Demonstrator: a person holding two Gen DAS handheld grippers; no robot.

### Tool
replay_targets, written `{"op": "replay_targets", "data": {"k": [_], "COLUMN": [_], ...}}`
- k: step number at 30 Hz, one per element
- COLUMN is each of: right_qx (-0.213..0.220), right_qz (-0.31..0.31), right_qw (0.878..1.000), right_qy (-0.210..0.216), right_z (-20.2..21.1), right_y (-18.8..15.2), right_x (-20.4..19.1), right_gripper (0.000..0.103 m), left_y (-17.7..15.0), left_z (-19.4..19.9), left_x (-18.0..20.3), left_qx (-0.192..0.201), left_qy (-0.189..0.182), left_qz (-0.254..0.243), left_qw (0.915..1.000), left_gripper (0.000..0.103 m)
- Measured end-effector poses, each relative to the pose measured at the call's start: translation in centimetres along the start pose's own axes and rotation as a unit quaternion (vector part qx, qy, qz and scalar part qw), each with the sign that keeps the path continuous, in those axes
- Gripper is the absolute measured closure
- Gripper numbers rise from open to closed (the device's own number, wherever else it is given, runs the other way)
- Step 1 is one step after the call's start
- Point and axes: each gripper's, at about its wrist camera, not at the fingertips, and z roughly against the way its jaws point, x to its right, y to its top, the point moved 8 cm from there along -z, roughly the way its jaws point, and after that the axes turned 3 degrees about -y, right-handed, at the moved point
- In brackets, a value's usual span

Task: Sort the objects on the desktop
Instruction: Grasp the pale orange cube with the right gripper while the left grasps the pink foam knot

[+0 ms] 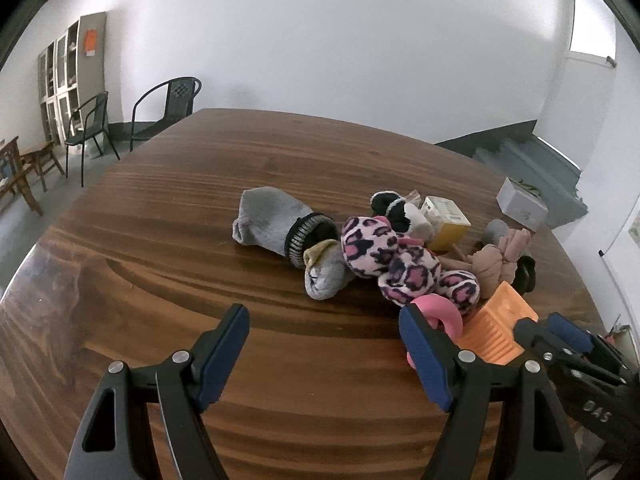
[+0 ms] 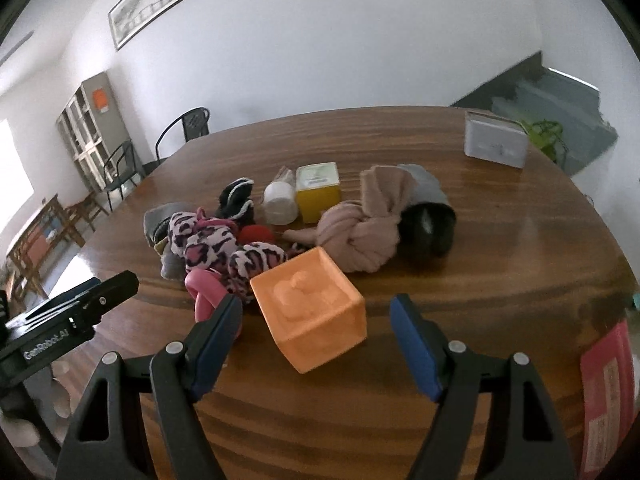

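Here, nearest the lens in my right-wrist view, my right claw (image 2: 316, 324) stands with its jaws apart and gripping nothing, and the orange block (image 2: 310, 314) sits on the wooden tabletop (image 2: 500, 280) between the blue pads, tilted on a corner, with neither pad pressing it. My left-wrist view shows only a ribbed side of that block (image 1: 502, 328) at lower right, behind my left claw (image 1: 324, 326), which is also spread wide over bare wood and holds nothing. Each view catches the other claw at its edge: the right one at lower right of the left view, the left one at lower left of the right view. Both claws tilt down toward the pile.

Just beyond lies a pink ring (image 2: 204, 284), then a leopard-print plush (image 1: 394, 262). The left view shows the grey sock (image 1: 272, 222) whole, left of the plush; the right view nearly hides it. The right view shows the knotted beige cloth (image 2: 360, 232), a black bundle (image 2: 428, 230) touching it, a yellow box (image 2: 320, 192) and a white cylinder (image 2: 280, 200) beside it. Farthest, at upper right, stands a white box (image 2: 494, 144).
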Motion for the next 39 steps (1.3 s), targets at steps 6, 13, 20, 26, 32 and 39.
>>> {"op": "replay_targets", "data": {"k": [6, 13, 20, 26, 32, 39], "right_qx": [-0.022, -0.036, -0.029, -0.036, -0.038, -0.039], "right_qz": [0.002, 0.012, -0.025, -0.069, -0.071, -0.065], "right_qw": [1.0, 0.999, 0.998, 0.994, 0.994, 0.994], "right_qy": [0.009, 0.005, -0.053, -0.075, -0.073, -0.074], "right_z": [-2.3, -3.0, -0.9, 0.0, -0.2, -0.2], "right_y": [-0.5, -1.1, -1.4, -2.3, -2.6, -2.7], "right_x": [-0.1, -0.1, 2.7, 5.3, 5.4, 5.4], "right_gripper": [0.023, 0.037, 0.037, 0.037, 0.037, 0.036], "left_y": [-0.3, -0.7, -1.2, -2.4, -2.8, -2.5], "left_z": [-0.8, -1.2, -1.1, -1.8, -3.1, -4.5], "left_x": [0.2, 0.8, 2.5, 4.8, 5.9, 6.5], "left_qx": [-0.009, -0.015, -0.015, -0.034, -0.05, -0.06], "left_qy": [0.001, -0.005, -0.04, -0.07, -0.072, -0.06], "left_qz": [-0.003, -0.012, -0.031, -0.049, -0.044, -0.043], "left_qw": [1.0, 0.9998, 0.9986, 0.9958, 0.9951, 0.9954], "left_gripper": [0.024, 0.024, 0.024, 0.024, 0.024, 0.024]}}
